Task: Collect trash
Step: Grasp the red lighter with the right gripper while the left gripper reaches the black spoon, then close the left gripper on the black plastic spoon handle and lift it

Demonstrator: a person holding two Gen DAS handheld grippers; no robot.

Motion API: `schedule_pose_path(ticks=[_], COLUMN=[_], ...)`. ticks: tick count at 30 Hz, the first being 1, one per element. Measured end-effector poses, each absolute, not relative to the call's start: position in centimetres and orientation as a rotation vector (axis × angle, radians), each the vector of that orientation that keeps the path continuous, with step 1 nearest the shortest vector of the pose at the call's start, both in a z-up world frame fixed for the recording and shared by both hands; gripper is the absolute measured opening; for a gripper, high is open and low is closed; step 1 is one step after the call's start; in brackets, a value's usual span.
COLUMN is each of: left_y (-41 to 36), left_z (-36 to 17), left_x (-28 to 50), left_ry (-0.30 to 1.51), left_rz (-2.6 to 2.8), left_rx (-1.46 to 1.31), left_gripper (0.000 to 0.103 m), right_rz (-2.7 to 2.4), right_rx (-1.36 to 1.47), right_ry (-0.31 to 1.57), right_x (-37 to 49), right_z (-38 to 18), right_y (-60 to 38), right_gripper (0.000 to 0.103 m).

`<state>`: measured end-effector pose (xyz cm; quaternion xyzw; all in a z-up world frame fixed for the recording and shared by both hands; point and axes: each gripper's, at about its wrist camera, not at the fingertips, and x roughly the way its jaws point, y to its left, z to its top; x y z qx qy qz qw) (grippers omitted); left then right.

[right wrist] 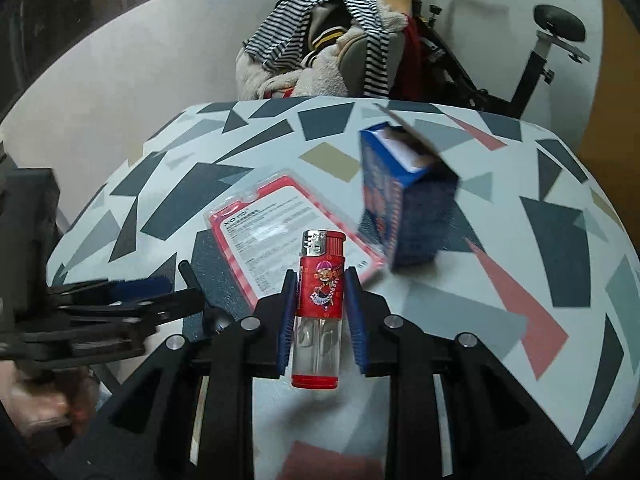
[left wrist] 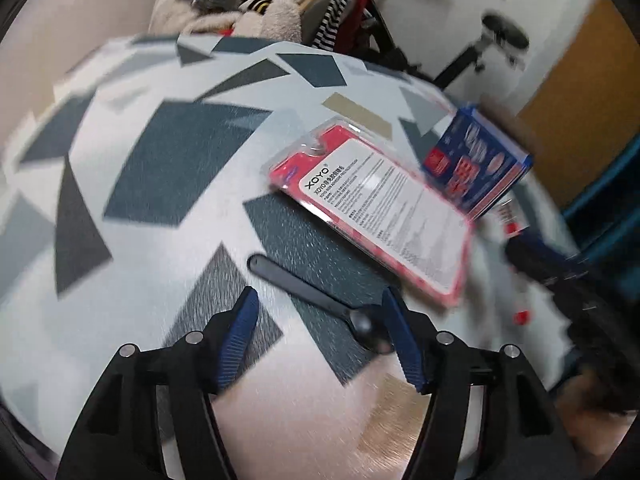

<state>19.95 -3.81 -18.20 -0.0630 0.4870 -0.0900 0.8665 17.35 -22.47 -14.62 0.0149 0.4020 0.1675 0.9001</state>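
A black plastic spoon lies on the patterned table. My left gripper hangs open over it, the spoon's bowl close to the right pad, and neither pad presses on it. My right gripper is shut on a red lighter, held upright above the table. Behind the lighter lie a pink blister pack and a blurred blue box with its top flap open. The left gripper and the spoon show at the left of the right wrist view.
Past the table's far edge a chair is heaped with striped and fleecy clothes, and an exercise bike stands against the white wall. The pack and box lie right of the left gripper. A hand shows at the lower left.
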Motion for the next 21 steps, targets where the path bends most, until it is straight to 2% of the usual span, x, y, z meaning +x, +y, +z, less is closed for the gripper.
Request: schedule_pose_path(ticks=[4,9,12,14,16,18,19,21], left_y=[-5.5,-3.4,-1.5,0.0,1.1,1.5,1.5,0.9], left_z=[-18.6,-18.6,-18.4,-18.2,-18.1,-17.8,-17.7,-17.6], left_x=[20.1,19.2,18.3,17.9,18.0,18.2,18.3,18.4], left_ry=[1.014,1.035,1.043,1.048,1.053,1.05,1.048,1.042], left_rz=[-0.149,-0.126,-0.122,-0.108,-0.096,-0.09,-0.091,-0.095], left_rx=[0.035,0.03,0.016,-0.016,-0.05,-0.085,-0.093,-0.105], left_gripper=[0.064,0.062,0.055,0.046,0.044,0.044,0.044,0.044], right_rz=[0.341,0.349,0.357,0.365,0.369,0.374,0.371,0.375], right_rx=[0.06,0.075,0.08,0.089,0.093,0.098,0.1,0.105], right_ry=[0.818,0.808,0.803,0.8,0.798,0.8,0.803,0.808], right_x=[17.3,16.7,16.5,16.4,16.4,16.3,16.3,16.3], right_z=[-14.5,-14.2,-14.2,-14.1,-14.1,-14.1,-14.2,-14.2], right_y=[-23.4,-24.2,-24.3,-24.3,-24.3,-24.2,-24.2,-24.1], right_gripper=[0.027,0.027,0.026,0.026,0.025,0.023,0.015,0.015])
